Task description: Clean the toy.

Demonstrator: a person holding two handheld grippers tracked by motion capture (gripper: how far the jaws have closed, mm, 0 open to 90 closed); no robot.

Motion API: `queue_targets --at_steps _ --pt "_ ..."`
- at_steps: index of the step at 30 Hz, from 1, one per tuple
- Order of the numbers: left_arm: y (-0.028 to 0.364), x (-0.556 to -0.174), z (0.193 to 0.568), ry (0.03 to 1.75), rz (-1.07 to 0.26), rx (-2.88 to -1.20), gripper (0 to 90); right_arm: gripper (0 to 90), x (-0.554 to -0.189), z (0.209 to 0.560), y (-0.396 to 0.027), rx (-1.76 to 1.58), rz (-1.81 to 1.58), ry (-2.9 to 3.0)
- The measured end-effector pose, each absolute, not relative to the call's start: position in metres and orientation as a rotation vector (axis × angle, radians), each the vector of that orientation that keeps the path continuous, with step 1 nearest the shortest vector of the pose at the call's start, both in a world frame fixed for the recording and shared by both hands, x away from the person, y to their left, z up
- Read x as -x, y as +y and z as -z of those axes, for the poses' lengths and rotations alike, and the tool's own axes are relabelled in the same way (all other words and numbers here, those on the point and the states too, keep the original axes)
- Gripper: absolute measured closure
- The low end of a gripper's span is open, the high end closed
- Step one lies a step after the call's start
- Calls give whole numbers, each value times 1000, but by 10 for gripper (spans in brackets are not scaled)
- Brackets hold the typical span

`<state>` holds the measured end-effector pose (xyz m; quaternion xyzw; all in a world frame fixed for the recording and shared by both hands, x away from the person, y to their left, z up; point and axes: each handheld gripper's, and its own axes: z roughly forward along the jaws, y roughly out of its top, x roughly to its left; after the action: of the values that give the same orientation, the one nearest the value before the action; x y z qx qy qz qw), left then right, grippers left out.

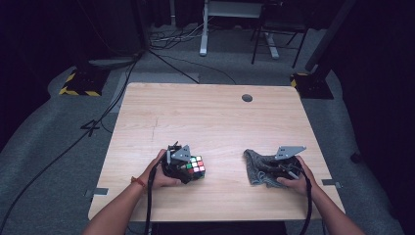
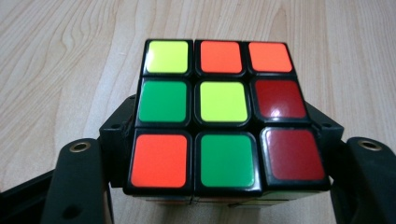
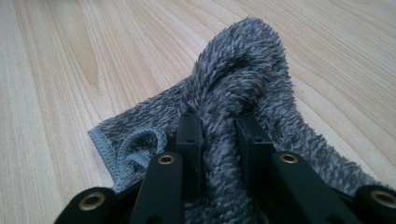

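Note:
A colour puzzle cube (image 1: 196, 166) rests low over the wooden table (image 1: 205, 112), front left of centre. My left gripper (image 1: 187, 169) is shut on it. In the left gripper view the black jaws flank the cube (image 2: 219, 102) on both sides, and its top face shows yellow, orange, green and dark red squares. At the front right lies a crumpled grey fluffy cloth (image 1: 255, 165). My right gripper (image 1: 275, 171) is shut on a raised fold of the cloth (image 3: 243, 60), which bulges up between the two fingertips (image 3: 189, 126). A hemmed corner lies flat on the wood.
A dark round cable hole (image 1: 247, 98) sits near the table's far edge. Beyond the table are stand bases with yellow-black stripes (image 1: 78, 84), floor cables and desk legs (image 1: 203, 46). Bare wood spreads across the middle and back of the table.

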<state>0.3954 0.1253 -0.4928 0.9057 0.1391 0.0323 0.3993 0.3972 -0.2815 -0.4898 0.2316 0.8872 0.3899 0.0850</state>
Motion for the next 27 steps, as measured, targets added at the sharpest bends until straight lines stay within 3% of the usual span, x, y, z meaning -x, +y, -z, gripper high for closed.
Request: queue_targets --at_steps 11,20,27 --pt "123 -395 494 395 -75 -2283 321 718 -398 492 -283 -693 -1184 2645" --pt "121 -393 489 408 -129 -2304 316 629 -398 486 -282 -701 -1154 2636" --pt "123 -392 487 409 -171 -2337 285 511 -395 481 -280 -683 -1140 2613"
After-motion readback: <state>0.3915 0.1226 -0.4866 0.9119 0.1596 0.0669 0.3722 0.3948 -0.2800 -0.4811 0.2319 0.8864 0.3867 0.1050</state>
